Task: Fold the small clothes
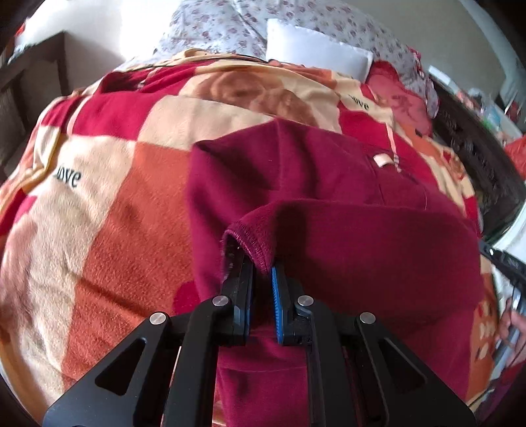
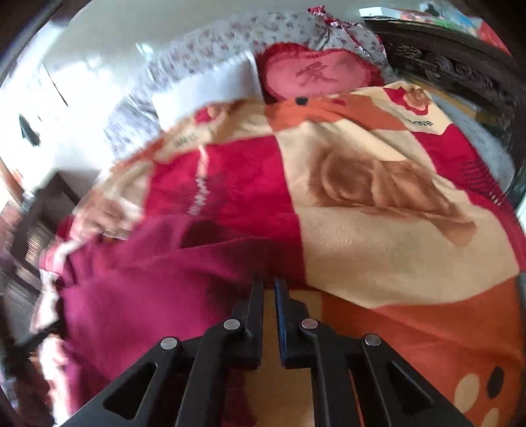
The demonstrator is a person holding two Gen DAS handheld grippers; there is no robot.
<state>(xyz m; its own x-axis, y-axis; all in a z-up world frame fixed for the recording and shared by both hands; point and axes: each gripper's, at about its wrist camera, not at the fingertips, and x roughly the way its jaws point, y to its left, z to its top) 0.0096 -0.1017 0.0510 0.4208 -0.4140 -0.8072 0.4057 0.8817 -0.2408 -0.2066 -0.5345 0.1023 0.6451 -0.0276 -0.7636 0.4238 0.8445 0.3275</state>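
One plush blanket (image 1: 108,203) covers the whole bed, checked in red, orange and cream, with printed roses and the word "Love" in cream squares. At its far edge lie a floral-print quilt (image 1: 230,23), a white pillow (image 1: 315,49) and a pink heart-shaped cushion (image 2: 315,77). A dark carved headboard (image 2: 460,69) runs along the far right edge, and pale wall shows beyond the bed.

The maroon garment (image 1: 328,203) lies on the blanket toward the near edge, partly folded, one layer doubled over another. A small cream tag and a striped drawstring sit on its upper part.

The left gripper (image 1: 262,267) is clamped on the stitched hem of the garment's upper layer, the fabric pinched between its black and blue fingers and lifted slightly off the layer below.

The right gripper (image 2: 269,284) has its fingers nearly together with a narrow gap; the garment's edge (image 2: 157,282) meets the tips, but motion blur keeps me from telling whether cloth is caught.

Only the left view shows the hem stitching and the dark furniture (image 1: 29,75) beside the bed's left edge. Only the right view shows the character sewn on the heart cushion and the blanket's near right corner with cream and black dots.
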